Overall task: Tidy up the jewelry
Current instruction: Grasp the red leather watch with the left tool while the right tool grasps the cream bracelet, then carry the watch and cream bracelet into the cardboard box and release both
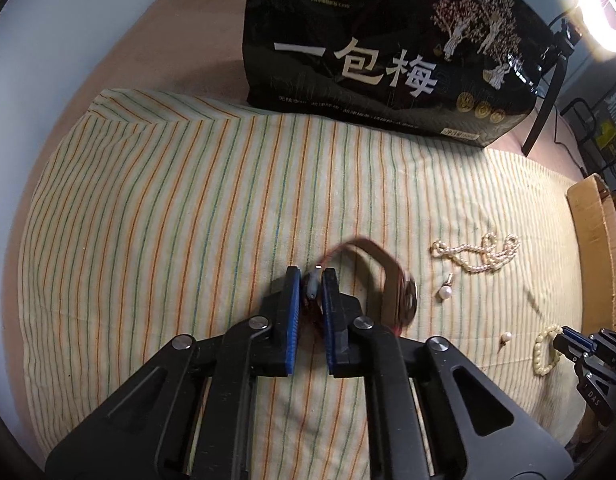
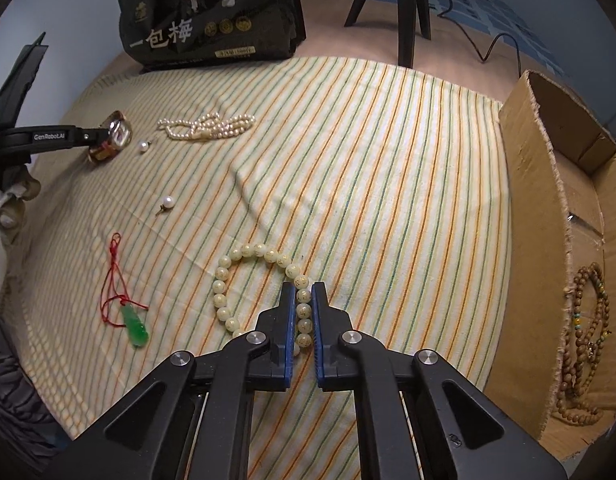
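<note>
Left gripper: our left gripper [image 1: 311,280] has its blue pads nearly together, pinched on the buckle end of a watch [image 1: 382,280] — the brown strap loops out toward 1 o'clock from the tips and the watch face hangs at about 3 o'clock. Its picture is blurred, so we cannot tell whether the watch touches the cloth.

Right gripper: our right gripper [image 2: 304,300] is closed around the right side of a cream bead bracelet [image 2: 244,280]; several beads sit between the pads, and the rest of the ring curves away toward 10 o'clock on the striped cloth [image 2: 388,200].

Pearl necklace: we see the pearl necklace [image 2: 206,126] bunched at 11 o'clock from the right gripper, well apart, just beside the watch.

Pearl earrings: one pearl earring [image 2: 143,146] lies just right of the watch; a second pearl earring [image 2: 168,202] lies loose between it and the bracelet.

Jade pendant: the green jade pendant [image 2: 135,326] on its red cord lies at 9 o'clock from the right gripper, near the bracelet but apart.

Cardboard box: the cardboard box [image 2: 524,200] stands at 3 o'clock off the cloth's edge — wooden bead strands [image 2: 584,340] lie inside.

Black bag: a black printed bag [image 1: 388,48] stands at 12 o'clock on the far edge.
</note>
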### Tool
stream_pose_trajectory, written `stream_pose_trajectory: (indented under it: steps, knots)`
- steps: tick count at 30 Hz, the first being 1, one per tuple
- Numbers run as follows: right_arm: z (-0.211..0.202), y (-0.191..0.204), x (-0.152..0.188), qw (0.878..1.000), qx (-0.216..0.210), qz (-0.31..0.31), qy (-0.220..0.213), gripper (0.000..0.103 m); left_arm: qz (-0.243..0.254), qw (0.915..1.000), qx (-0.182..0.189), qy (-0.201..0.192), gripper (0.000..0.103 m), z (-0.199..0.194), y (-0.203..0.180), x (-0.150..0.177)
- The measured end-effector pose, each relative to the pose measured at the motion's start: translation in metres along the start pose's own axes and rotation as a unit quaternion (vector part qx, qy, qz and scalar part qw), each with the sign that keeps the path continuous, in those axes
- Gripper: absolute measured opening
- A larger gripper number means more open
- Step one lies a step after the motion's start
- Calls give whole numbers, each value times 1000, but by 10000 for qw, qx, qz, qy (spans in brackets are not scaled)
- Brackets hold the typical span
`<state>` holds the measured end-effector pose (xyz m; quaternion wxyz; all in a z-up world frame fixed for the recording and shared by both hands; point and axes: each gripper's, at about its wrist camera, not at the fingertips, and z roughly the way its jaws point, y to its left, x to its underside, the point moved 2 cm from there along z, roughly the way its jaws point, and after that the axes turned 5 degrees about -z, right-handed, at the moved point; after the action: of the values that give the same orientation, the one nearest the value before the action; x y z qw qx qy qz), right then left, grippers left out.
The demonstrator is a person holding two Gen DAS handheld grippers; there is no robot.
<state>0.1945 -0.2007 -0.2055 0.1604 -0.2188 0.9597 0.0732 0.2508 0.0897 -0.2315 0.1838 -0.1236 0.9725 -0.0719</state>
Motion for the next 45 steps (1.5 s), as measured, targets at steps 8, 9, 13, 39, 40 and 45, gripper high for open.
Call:
stream_pose_trajectory:
  steps: [8,9,13,39,40,45]
  knots:
    - [-25,2,-8,9991,162,-49,-395,6,128,9997,60,-196,8,-18,-9,3]
    - [-29,3,-9,9989,166,-46,-439,6,138,9996,80,-221,8,-21,-10,4]
    - [-42,5,-13,9980,179,-65,-600,6,159,9991,178,-336,8,-33,-17,4]
    - [-130,-59,-16,9834,432,617,-1650,6,932,9882,922,-789,8,-94,-105,18]
    - [-133,-64,-15,9824,452,679,-1682,6,976,9874,954,-796,8,-96,-111,20]
    - [-147,-92,-11,9770,554,963,-1822,6,1230,9822,1137,-847,8,-104,-145,28]
